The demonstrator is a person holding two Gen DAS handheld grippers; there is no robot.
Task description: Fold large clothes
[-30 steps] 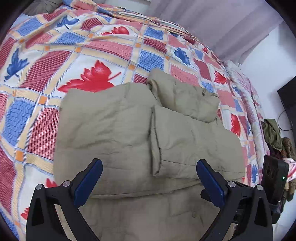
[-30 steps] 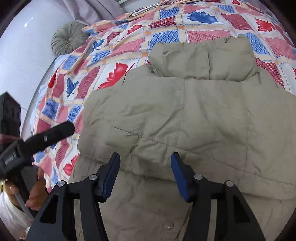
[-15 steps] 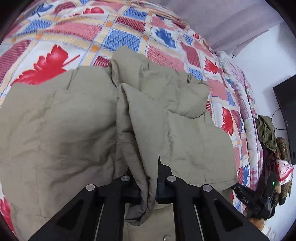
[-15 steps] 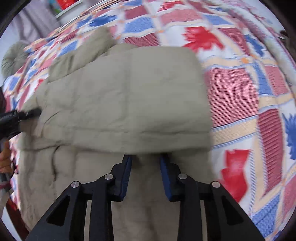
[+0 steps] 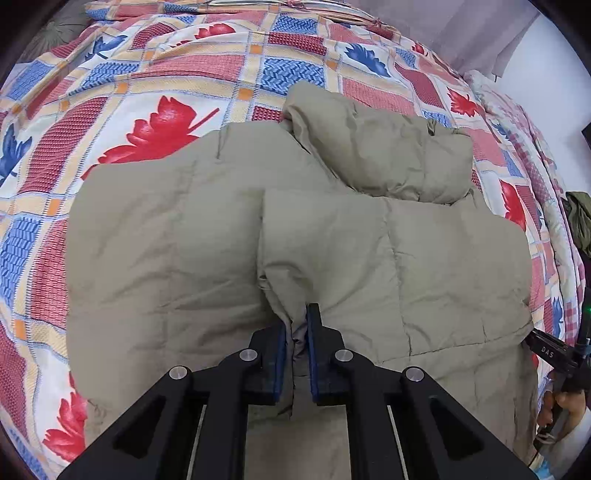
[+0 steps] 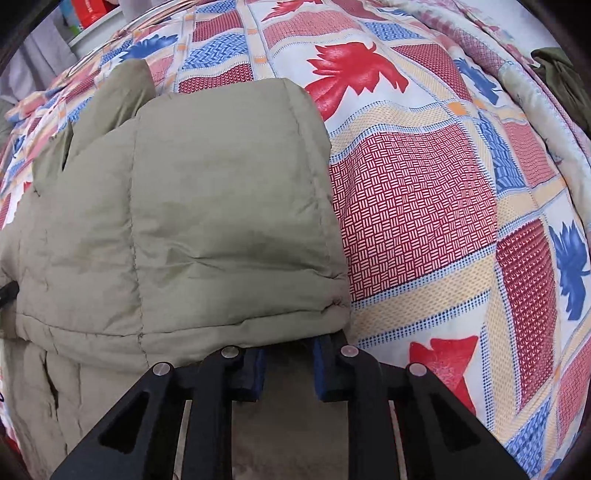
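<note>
A khaki puffer jacket [image 5: 177, 251] lies on the bed, its right part folded over the middle and its hood [image 5: 388, 155] at the far end. My left gripper [image 5: 297, 332] is shut on the near edge of that folded layer, with the cloth pinched between the blue pads. In the right wrist view the folded part [image 6: 221, 206] ends in a puffy edge. My right gripper [image 6: 288, 354] is closing around that edge; its fingertips are hidden under it, and a gap still shows between the pads. The right gripper [image 5: 546, 349] also shows at the jacket's right side.
A quilt [image 5: 155, 74] with red and blue leaf squares covers the bed and lies bare to the right of the jacket [image 6: 424, 206]. A hand [image 5: 565, 402] holds the right tool. Dark green clothes [image 5: 580, 221] sit past the bed's right edge. A curtain [image 5: 461, 22] hangs behind.
My left gripper went from wide open to shut on the folded layer's edge. My right gripper swung from the jacket's middle to its right side, and its jaws narrowed.
</note>
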